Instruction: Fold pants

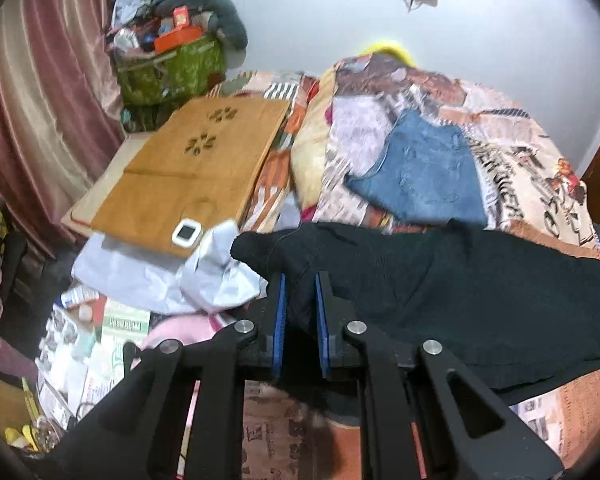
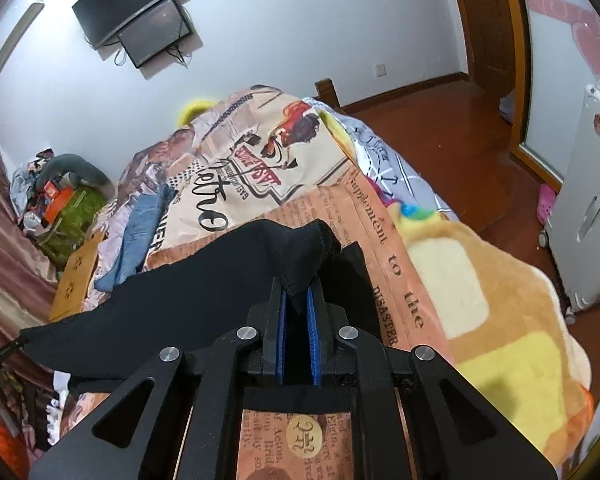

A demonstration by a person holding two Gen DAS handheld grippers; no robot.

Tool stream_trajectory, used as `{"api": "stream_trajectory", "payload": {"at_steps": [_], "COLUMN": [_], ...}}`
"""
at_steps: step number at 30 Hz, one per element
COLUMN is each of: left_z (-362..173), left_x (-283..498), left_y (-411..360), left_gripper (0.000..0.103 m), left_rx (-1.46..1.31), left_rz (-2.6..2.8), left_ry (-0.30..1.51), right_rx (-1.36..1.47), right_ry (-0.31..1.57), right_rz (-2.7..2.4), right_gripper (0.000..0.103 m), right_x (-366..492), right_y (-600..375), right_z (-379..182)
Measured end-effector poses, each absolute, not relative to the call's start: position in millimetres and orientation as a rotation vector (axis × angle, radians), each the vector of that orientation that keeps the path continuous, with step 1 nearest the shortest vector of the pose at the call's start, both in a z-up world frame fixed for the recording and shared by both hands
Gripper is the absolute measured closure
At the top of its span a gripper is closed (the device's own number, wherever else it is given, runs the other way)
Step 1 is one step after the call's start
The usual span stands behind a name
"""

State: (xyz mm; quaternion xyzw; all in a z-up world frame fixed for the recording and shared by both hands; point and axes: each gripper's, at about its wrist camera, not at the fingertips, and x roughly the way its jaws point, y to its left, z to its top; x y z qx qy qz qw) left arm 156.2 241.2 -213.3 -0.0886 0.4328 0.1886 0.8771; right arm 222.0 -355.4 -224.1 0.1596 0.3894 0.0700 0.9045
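My left hand-held gripper (image 1: 300,284) is clamped on one corner of the black pants (image 1: 460,292), and my right hand-held gripper (image 2: 298,292) pinches another corner, so the pants hang stretched between them just above the bed (image 1: 548,184). Folded jeans (image 1: 424,172) lie farther up the bed. Beyond a wooden board (image 1: 196,168), a green bag (image 1: 172,68) is heaped with boxes and packets.

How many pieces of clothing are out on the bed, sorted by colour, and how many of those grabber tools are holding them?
Black pants: 1, held at both ends
Blue denim garment: 1, lying flat on the printed blanket
Grippers: 2, the left gripper and the right gripper, both clamped on the black pants
Total: 2 garments, 2 grippers
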Motion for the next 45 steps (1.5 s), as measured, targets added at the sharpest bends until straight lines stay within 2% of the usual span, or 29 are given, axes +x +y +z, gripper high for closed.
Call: {"api": "stream_trajectory", "payload": {"at_steps": [11, 18, 20, 22, 26, 29, 32, 37, 44, 45], "left_z": [-310, -320, -316, -309, -283, -259, -241, -230, -250, -254], "left_x": [138, 143, 141, 139, 139, 146, 160, 191, 227, 230], "left_y": [251, 244, 243, 244, 246, 239, 226, 195, 147, 140], "left_gripper": [0.089, 0.081, 0.070, 0.061, 0.042, 0.032, 0.024, 0.018, 0.017, 0.017], "left_rx": [-0.288, -0.217, -0.186, -0.164, -0.159, -0.143, -0.127, -0.137, -0.099, -0.093], "left_rz": [0.404, 0.410, 0.425, 0.446, 0.451, 0.445, 0.410, 0.307, 0.181, 0.167], "left_ry": [1.129, 1.168, 1.167, 1.160, 1.114, 1.057, 1.014, 1.004, 1.077, 1.090], "right_rx": [0.341, 0.260, 0.222, 0.194, 0.205, 0.220, 0.234, 0.219, 0.223, 0.224], "right_ry": [0.993, 1.098, 1.096, 1.103, 1.051, 0.982, 0.918, 0.917, 1.006, 1.015], "right_rz": [0.078, 0.086, 0.081, 0.060, 0.050, 0.044, 0.071, 0.108, 0.131, 0.135], "right_gripper": [0.095, 0.092, 0.088, 0.079, 0.073, 0.059, 0.058, 0.058, 0.058, 0.061], "right_x": [218, 217, 216, 215, 213, 215, 220, 247, 284, 288], "right_y": [-360, -349, -347, -350, -363, -370, -371, -362, -360, -359], "right_z": [-293, -325, -320, -314, -293, -273, -259, -263, -297, -301]}}
